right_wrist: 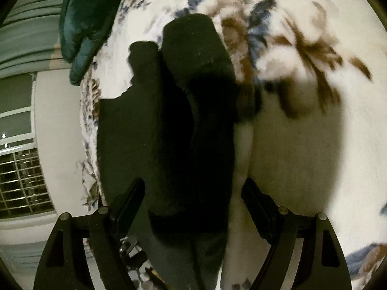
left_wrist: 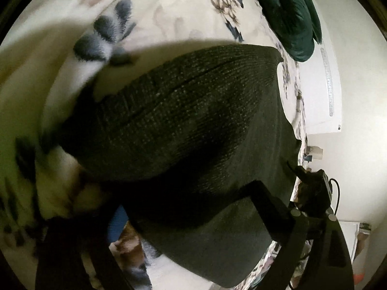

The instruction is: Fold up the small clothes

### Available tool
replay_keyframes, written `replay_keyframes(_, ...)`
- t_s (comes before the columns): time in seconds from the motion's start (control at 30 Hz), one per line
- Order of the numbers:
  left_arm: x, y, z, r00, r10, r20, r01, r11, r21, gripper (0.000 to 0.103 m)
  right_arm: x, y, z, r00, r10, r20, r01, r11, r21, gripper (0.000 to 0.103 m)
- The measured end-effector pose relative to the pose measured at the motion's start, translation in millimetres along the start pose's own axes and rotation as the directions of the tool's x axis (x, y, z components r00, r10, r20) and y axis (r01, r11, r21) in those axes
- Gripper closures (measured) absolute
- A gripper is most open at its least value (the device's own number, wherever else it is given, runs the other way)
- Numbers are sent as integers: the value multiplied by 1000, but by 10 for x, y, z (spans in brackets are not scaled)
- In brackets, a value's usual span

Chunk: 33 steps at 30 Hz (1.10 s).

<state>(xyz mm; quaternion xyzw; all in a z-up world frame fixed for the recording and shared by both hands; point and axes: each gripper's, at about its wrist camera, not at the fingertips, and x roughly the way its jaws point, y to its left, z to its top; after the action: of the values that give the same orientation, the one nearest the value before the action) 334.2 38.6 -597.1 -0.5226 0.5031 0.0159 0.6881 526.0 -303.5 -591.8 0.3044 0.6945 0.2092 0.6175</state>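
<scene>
The knit garment (left_wrist: 193, 125) is dark charcoal-green; the bed blanket (right_wrist: 302, 145) is cream with blue and brown flowers; the pillow (left_wrist: 287, 12) is deep teal.

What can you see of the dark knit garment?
The garment is dark, greenish-black ribbed knit, thick and soft-looking. It lies on the floral blanket, bunched and partly doubled over, with a seam line across its top fold. In the right wrist view it runs forward between the open fingers of the right hand-held gripper. Whether the left hand-held gripper pinches it is unclear.
</scene>
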Motion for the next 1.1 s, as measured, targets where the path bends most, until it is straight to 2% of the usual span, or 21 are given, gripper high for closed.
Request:
replay_keyframes(0.13,-21,63,13,1000,-10,6,10,1000,-27,9,5,124,61,1000,-7,8,8,1000,-30,18)
replay_keyframes(0.23,-51,115,16,999,-22,28,24,997,-67,9,-63,218,-39,1000,-24,-4,23,996,-88,22)
replay_keyframes(0.3,-65,122,25,999,-19,30,21,996,-90,9,-63,197,-135,999,-33,-20,30,995,-97,34)
replay_keyframes(0.37,-159,121,29,999,-30,26,32,993,-113,9,-38,146,-213,999,-21,-47,17,996,-90,41)
replay_keyframes(0.4,-240,117,29,999,-32,25,35,993,-114,9,-34,123,-255,998,-19,-55,14,996,-83,42)
replay_keyframes(0.5,-520,68,66,998,35,50,-33,998,-52,9,-113,72,-429,999,8,-36,-9,1000,-24,42)
replay_keyframes(0.6,-773,-67,247,982,133,132,-145,986,88,9,-244,69,-720,1000,14,-2,-14,1000,-11,42)
replay_keyframes(0.67,-786,-118,364,966,203,162,-233,952,198,9,-286,54,-1000,1000,6,6,-6,1000,7,42)
replay_keyframes(0.7,-725,-126,433,964,221,148,-253,934,253,9,-288,35,-1098,1000,9,1,-9,1000,14,42)
replay_keyframes(0.77,-618,-101,522,967,224,117,-250,922,296,12,-247,3,-1370,1000,24,-11,-24,999,41,43)
replay_keyframes(0.83,-531,-111,558,976,202,87,-219,915,339,41,-175,16,-1537,999,29,-17,-28,998,51,52)
replay_keyframes(0.87,-487,-145,560,978,195,68,-206,906,371,74,-113,30,-1639,999,20,-27,-19,998,55,65)
replay_keyframes(0.9,-468,-197,550,980,192,52,-197,894,403,86,-50,65,-1699,1000,14,-28,-12,998,54,76)
replay_keyframes(0.93,-463,-245,551,976,209,55,-212,882,422,87,-32,79,-1749,1000,13,-19,-12,999,52,81)
replay_keyframes(0.97,-480,-276,561,976,210,60,-215,871,441,89,-43,107,-1799,1000,-14,14,13,998,54,90)
replay_keyframes(1.0,-502,-261,561,976,211,56,-214,870,445,89,-39,141,-1812,999,-30,32,28,998,61,96)
replay_keyframes(1.1,-507,-179,656,977,210,29,-203,886,416,90,-77,103,-1834,993,-97,73,88,989,116,96)
